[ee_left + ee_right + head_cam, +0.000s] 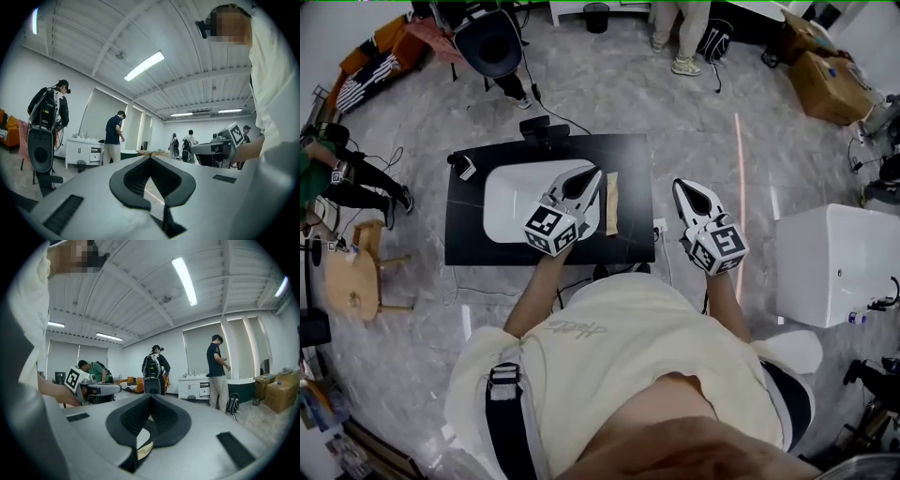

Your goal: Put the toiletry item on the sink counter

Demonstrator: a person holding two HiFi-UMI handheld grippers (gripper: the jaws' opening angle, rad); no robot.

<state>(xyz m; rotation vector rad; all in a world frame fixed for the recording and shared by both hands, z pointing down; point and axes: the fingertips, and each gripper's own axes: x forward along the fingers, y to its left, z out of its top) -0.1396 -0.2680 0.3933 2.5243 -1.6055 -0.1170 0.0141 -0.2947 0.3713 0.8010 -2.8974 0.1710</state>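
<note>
On the black counter (633,155), just right of the white sink basin (511,192), lies the tan toiletry item (612,202). The left gripper (593,173) hangs above the basin's right edge beside the item, its jaws clenched together on nothing. The right gripper (681,186) is past the counter's right edge, over the grey floor (694,103), likewise clenched and empty.

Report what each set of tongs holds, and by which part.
Nothing held: the left tongs and right tongs are both shut and empty; the tan item lies on the black counter beside the basin.
</note>
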